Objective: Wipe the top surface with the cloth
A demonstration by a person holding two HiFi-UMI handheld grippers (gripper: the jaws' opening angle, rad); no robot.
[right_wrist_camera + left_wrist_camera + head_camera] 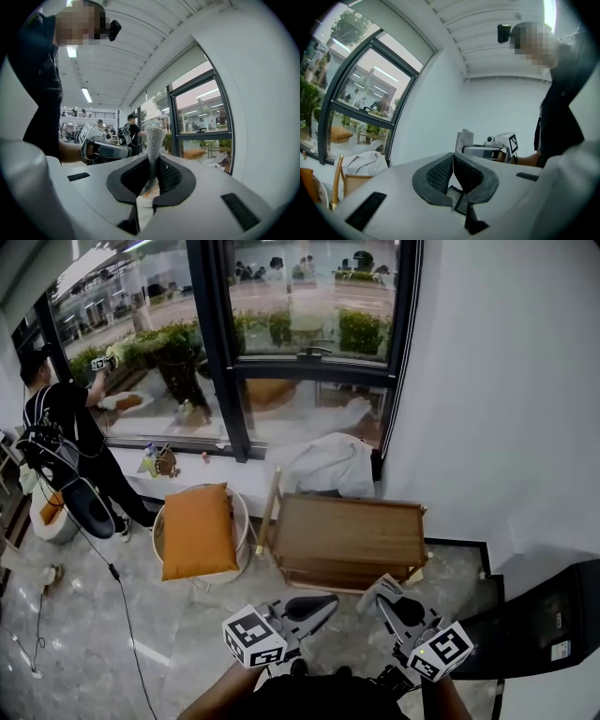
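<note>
A low wooden table [349, 532] with a flat slatted top stands by the window. Both grippers hover at its near side, tips tilted up and facing each other. My right gripper [382, 594] is shut on a grey mesh cloth [153, 138], which sticks up from between its jaws. The cloth [464, 139] also shows at that gripper's tip in the left gripper view. My left gripper [326, 602] is shut, its pads [440, 172] pressed together with nothing between them. Neither gripper touches the table.
An orange cushion [196, 531] lies on a round white stool [242, 517] left of the table. A white sheet [328, 463] is heaped under the window behind it. A person [66, 427] stands far left. A white wall [506, 409] and a dark box [553, 615] are on the right.
</note>
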